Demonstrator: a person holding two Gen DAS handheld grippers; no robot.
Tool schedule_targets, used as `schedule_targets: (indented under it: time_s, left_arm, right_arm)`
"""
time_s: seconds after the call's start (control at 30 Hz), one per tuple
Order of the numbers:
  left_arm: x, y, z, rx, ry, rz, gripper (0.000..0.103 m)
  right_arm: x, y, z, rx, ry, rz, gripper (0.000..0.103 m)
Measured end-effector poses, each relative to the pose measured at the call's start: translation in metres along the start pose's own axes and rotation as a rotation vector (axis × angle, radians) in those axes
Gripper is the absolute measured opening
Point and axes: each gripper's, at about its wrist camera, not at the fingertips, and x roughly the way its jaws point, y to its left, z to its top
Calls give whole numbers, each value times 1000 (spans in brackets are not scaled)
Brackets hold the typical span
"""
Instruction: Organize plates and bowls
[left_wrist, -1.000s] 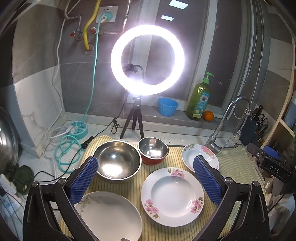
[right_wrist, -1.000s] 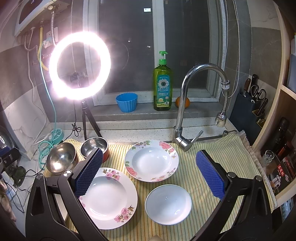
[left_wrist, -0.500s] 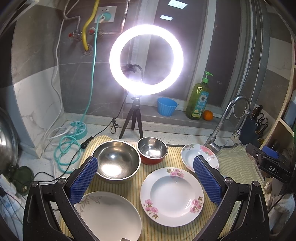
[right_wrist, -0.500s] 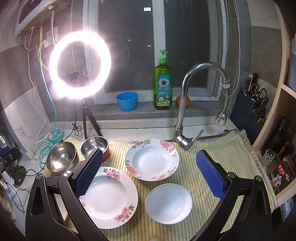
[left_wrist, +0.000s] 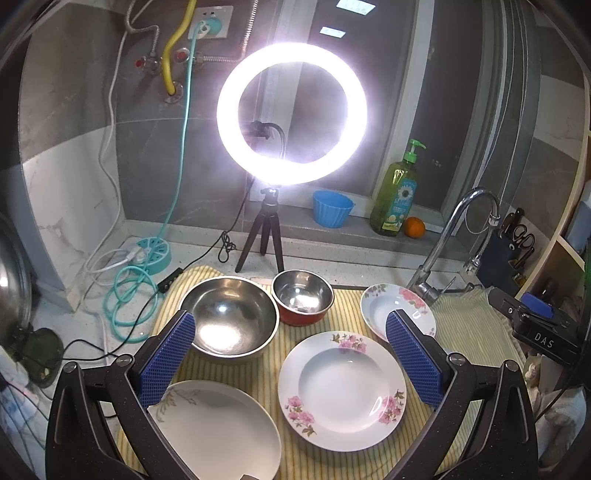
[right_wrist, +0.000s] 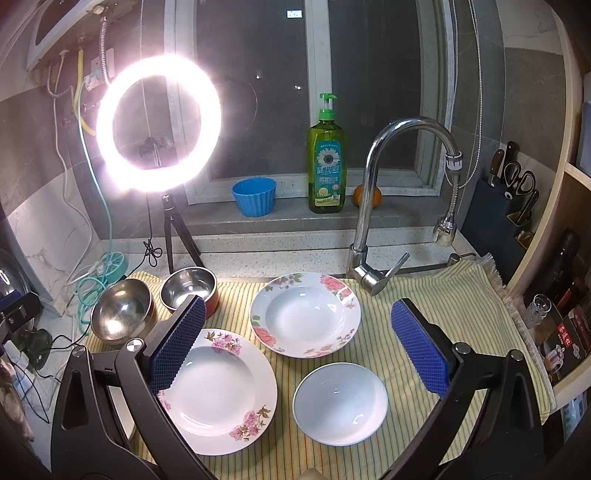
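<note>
On a striped yellow cloth (left_wrist: 266, 373) lie a large steel bowl (left_wrist: 229, 319), a small red-sided steel bowl (left_wrist: 302, 297), a near flowered plate (left_wrist: 341, 389), a far flowered plate (left_wrist: 376, 308) and a plain plate with a grey leaf print (left_wrist: 218, 428). My left gripper (left_wrist: 290, 354) is open and empty above them. In the right wrist view I see the near flowered plate (right_wrist: 218, 387), the far flowered plate (right_wrist: 304, 314), a small white bowl (right_wrist: 340, 402), and both steel bowls (right_wrist: 122, 314) (right_wrist: 188, 288). My right gripper (right_wrist: 299, 343) is open and empty above the plates.
A lit ring light on a tripod (left_wrist: 291, 114) stands behind the bowls. A tap (right_wrist: 373, 206) rises at the back right. A blue cup (right_wrist: 254, 195), a green soap bottle (right_wrist: 327, 162) and an orange (left_wrist: 413, 226) sit on the sill. Cables (left_wrist: 129, 295) lie at left; a knife block (right_wrist: 506, 199) at right.
Both views have shifted very slightly; the dishes have not moved and both grippers stay open.
</note>
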Motion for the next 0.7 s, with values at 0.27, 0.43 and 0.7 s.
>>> schedule_targets:
  time_s: [0.27, 0.43, 0.7]
  left_arm:
    - [10, 6, -1, -2, 27, -10, 102]
    - [20, 11, -6, -1, 70, -16, 102]
    - [42, 14, -17, 16, 154, -40, 102]
  right_arm:
    - [6, -1, -5, 2, 11, 3, 102]
    - [14, -4, -15, 6, 47, 23, 102]
    - [22, -11, -37, 50, 117, 71, 94]
